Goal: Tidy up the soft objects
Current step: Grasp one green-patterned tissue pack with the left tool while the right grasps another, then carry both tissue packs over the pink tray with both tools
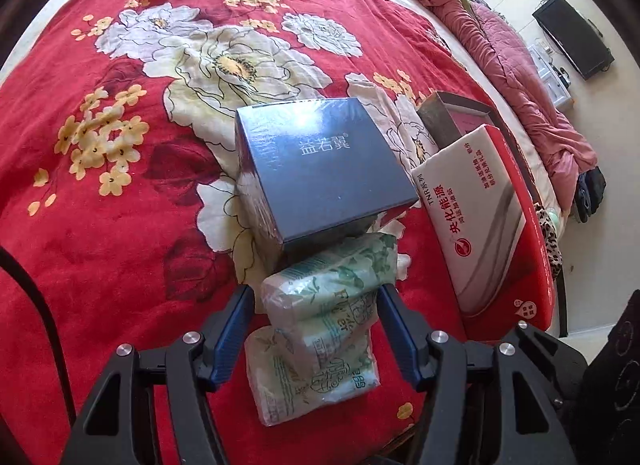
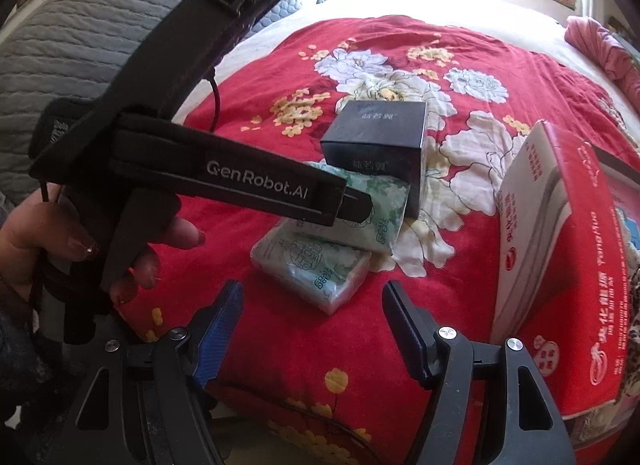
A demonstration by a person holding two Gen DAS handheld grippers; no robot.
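Two green-printed soft tissue packs lie stacked on the red floral bedspread (image 1: 100, 205). The upper pack (image 1: 336, 285) leans against a dark blue box (image 1: 320, 169); the lower pack (image 1: 312, 377) lies flat under it. My left gripper (image 1: 314, 297) is open, its blue-padded fingers on either side of the upper pack, apart from it. In the right wrist view the left gripper (image 2: 356, 205) reaches over the upper pack (image 2: 376, 209), with the lower pack (image 2: 316, 269) in front. My right gripper (image 2: 312, 305) is open and empty, just short of the lower pack.
A white and red tissue box (image 1: 480, 217) leans at the right on a red carton (image 1: 536, 265), also in the right wrist view (image 2: 532, 217). A brown open box (image 1: 452, 113) stands behind. A pink quilt (image 1: 520, 65) lies along the bed's right edge. A grey headboard (image 2: 60, 45) is left.
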